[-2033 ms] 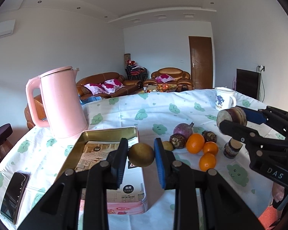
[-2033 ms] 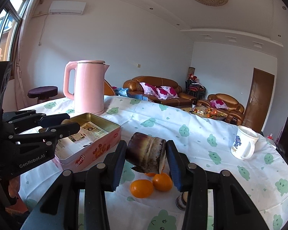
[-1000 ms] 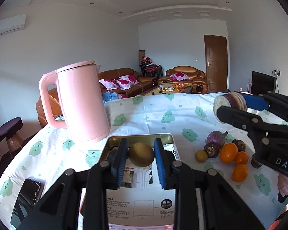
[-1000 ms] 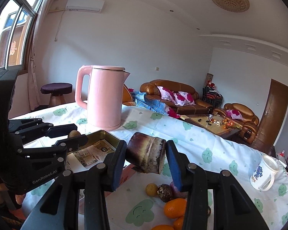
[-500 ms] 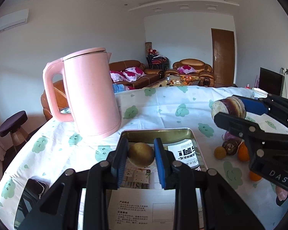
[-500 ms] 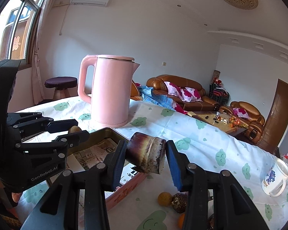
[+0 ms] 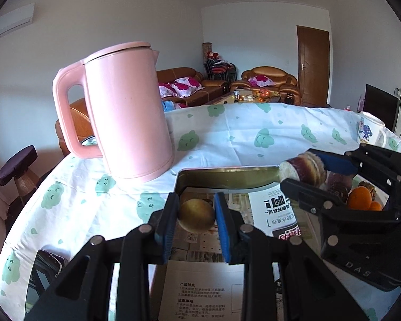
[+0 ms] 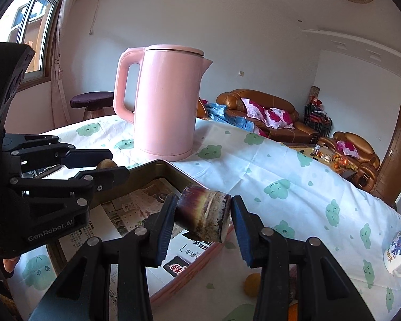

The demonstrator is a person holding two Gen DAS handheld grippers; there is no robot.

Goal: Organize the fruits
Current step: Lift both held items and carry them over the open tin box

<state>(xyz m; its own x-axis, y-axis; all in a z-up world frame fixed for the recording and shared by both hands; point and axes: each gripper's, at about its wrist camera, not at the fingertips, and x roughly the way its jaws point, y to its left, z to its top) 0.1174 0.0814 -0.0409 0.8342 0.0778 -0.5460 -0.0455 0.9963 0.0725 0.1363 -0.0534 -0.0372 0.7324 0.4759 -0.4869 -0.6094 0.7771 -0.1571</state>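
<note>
My left gripper (image 7: 196,215) is shut on a round brown-yellow fruit (image 7: 196,215) and holds it above the paper-lined metal tin (image 7: 227,174). My right gripper (image 8: 201,219) is shut on a short piece of sugarcane (image 8: 203,218) over the tin's right edge (image 8: 171,167). The sugarcane also shows in the left wrist view (image 7: 302,167), at the tin's far right corner. In the right wrist view the left gripper (image 8: 104,169) holds its fruit (image 8: 106,163) over the tin's far left side. Oranges (image 7: 359,198) and dark fruits (image 7: 336,183) lie right of the tin.
A tall pink kettle (image 7: 128,112) stands just behind the tin on the cloth-covered table (image 7: 254,131). A white mug (image 7: 370,132) is at the far right. A dark phone (image 7: 44,270) lies at the front left. A small yellow fruit (image 8: 251,281) lies beside the tin.
Both grippers moved left and down over the tin with their loads. The kettle has grown larger in both views, and the loose fruits slid off to the right.
</note>
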